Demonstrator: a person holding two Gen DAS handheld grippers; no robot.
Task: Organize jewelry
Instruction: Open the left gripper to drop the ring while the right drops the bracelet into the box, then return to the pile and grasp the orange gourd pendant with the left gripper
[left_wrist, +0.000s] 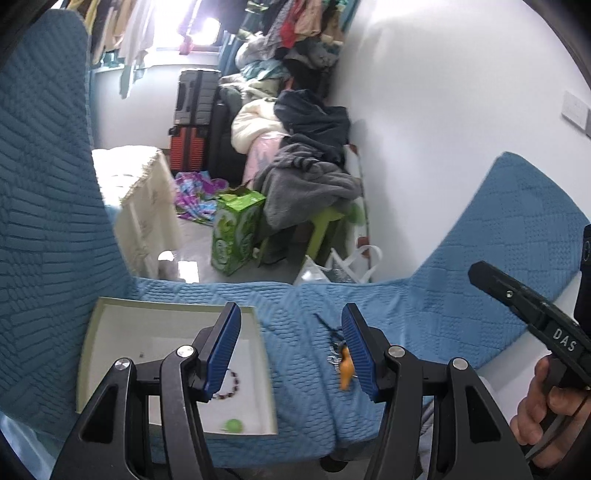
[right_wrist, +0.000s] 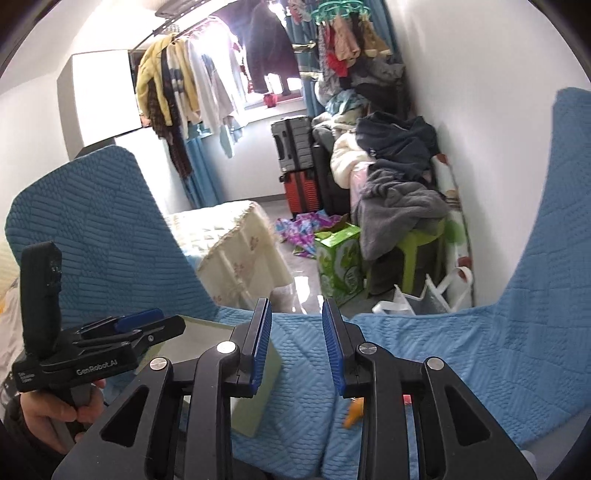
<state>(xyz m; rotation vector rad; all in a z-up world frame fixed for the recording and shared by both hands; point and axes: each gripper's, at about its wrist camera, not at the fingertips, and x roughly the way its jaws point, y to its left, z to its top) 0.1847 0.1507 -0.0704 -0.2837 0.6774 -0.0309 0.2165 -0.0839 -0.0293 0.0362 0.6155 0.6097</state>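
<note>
Grippers both spread and holding nothing above a blue-covered seat with jewelry on it.

Left gripper (left_wrist: 290, 350) has its blue-padded fingers wide apart over the blue quilted cover (left_wrist: 424, 314); only its own camera shows inside the shallow white box (left_wrist: 110, 332), where a dark beaded bracelet (left_wrist: 231, 387) and a small green bead (left_wrist: 233, 425) lie, the bracelet partly hidden behind the left finger. Just beside the box, an orange pendant (left_wrist: 346, 373) with a silvery chain lies on the cover, next to the right finger. Right gripper (right_wrist: 295, 345) is parted more narrowly, held level; its view gives only the box's outer corner (right_wrist: 258, 398) and a blurred pendant (right_wrist: 354, 411). Each view catches the other gripper's holding hand (left_wrist: 546, 410) at its edge.
</note>
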